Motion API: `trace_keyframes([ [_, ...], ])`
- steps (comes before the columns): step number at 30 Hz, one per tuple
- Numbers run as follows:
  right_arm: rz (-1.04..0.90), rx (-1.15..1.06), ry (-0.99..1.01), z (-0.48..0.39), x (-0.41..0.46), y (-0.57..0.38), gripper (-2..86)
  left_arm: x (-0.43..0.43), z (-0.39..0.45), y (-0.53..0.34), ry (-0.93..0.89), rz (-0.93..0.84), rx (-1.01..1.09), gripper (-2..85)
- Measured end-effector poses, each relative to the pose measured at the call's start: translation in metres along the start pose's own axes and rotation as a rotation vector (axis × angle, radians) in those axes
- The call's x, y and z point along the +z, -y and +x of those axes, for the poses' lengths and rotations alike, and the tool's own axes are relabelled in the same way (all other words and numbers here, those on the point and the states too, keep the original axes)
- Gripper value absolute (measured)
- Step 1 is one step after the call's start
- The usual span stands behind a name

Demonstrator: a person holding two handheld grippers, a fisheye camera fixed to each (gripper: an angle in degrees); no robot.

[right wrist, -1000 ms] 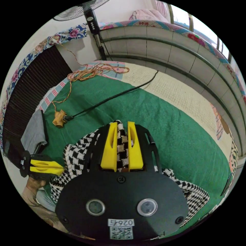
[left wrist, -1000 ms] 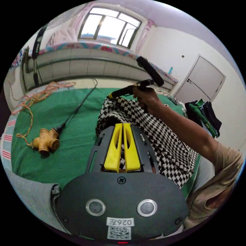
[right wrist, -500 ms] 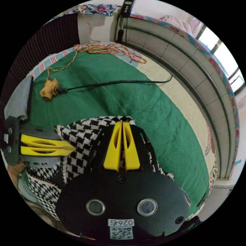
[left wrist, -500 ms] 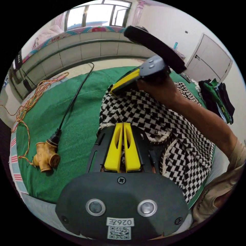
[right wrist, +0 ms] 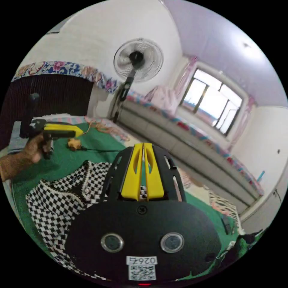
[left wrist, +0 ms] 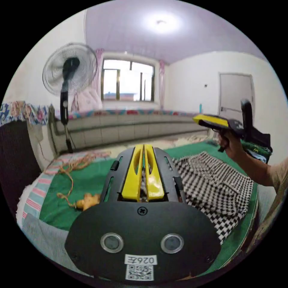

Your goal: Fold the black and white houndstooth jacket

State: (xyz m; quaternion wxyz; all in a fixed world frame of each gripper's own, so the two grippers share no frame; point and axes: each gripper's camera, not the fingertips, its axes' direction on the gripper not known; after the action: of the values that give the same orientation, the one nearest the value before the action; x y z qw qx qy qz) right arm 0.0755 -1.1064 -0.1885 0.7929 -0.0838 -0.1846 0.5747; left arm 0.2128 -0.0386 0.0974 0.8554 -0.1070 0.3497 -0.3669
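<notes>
Left gripper view: left gripper [left wrist: 144, 146] is seen at frame centre, yellow jaws closed together with nothing between them, raised clear of the jacket [left wrist: 214, 187]. The jacket is laid flat on the green cover [left wrist: 90, 177] at centre right, folded into a rough rectangle. The right gripper [left wrist: 195, 118] is held up at right by a hand [left wrist: 231, 145], above the jacket and not touching it; jaws look closed, empty. A yellow plug adapter [left wrist: 87, 200] is seen lower left on the cover, with an orange cord [left wrist: 72, 163] above it. A fan [left wrist: 69, 70] stands upper left, a window [left wrist: 128, 80] upper centre, a door [left wrist: 235, 93] at right. A dark and green clothes pile [left wrist: 260, 144] lies at the right edge.

Right gripper view: right gripper [right wrist: 143, 145] at centre, jaws closed, nothing gripped. The jacket [right wrist: 60, 192] is spread at lower left on the cover [right wrist: 64, 159]. The left gripper [right wrist: 81, 130] is held at left by a hand [right wrist: 34, 147], jaws together, empty, above the cover. The adapter [right wrist: 73, 144] sits just beside its tip in the frame. The fan [right wrist: 138, 60] is seen top centre, the window [right wrist: 214, 103] at right

No containers are made out in either view
</notes>
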Motion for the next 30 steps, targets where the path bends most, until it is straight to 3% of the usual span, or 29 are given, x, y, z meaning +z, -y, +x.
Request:
trace_keyframes([
  [2,0.197,0.055,-0.235,0.022,-0.083,-0.036,-1.1,-0.05,0.03,0.011,-0.123,0.255,0.062,-1.0],
  [3,0.266,0.053,-0.305,0.036,-0.127,-0.062,-1.2,-0.059,0.04,0.013,-0.186,0.294,0.09,-1.0],
  [5,0.103,0.039,-0.26,0.06,-0.17,-0.091,-1.2,-0.072,0.086,0.02,-0.414,0.33,0.188,-1.0],
  [7,-0.05,0.218,-0.269,0.093,-0.205,-0.126,-1.2,-0.062,0.132,0.024,-0.485,0.226,0.259,-0.9],
  [11,-0.066,0.641,-0.086,0.171,-0.266,-0.231,-0.9,-0.007,0.249,0.009,-0.532,-0.021,0.394,-0.8],
  [14,-0.193,0.867,0.034,0.212,-0.267,-0.311,-0.8,0.05,0.308,-0.003,-0.615,-0.179,0.323,-0.8],
  [18,-0.456,0.877,0.051,0.248,-0.252,-0.373,0.3,0.121,0.365,-0.014,-0.601,-0.385,0.274,-0.3],
  [24,-0.544,0.904,0.175,0.278,-0.262,-0.429,9.5,0.213,0.435,-0.024,-0.577,-0.564,0.212,7.3],
  [30,-0.583,0.97,0.332,0.29,-0.265,-0.482,9.2,0.288,0.488,-0.029,-0.497,-0.702,0.189,11.9],
])
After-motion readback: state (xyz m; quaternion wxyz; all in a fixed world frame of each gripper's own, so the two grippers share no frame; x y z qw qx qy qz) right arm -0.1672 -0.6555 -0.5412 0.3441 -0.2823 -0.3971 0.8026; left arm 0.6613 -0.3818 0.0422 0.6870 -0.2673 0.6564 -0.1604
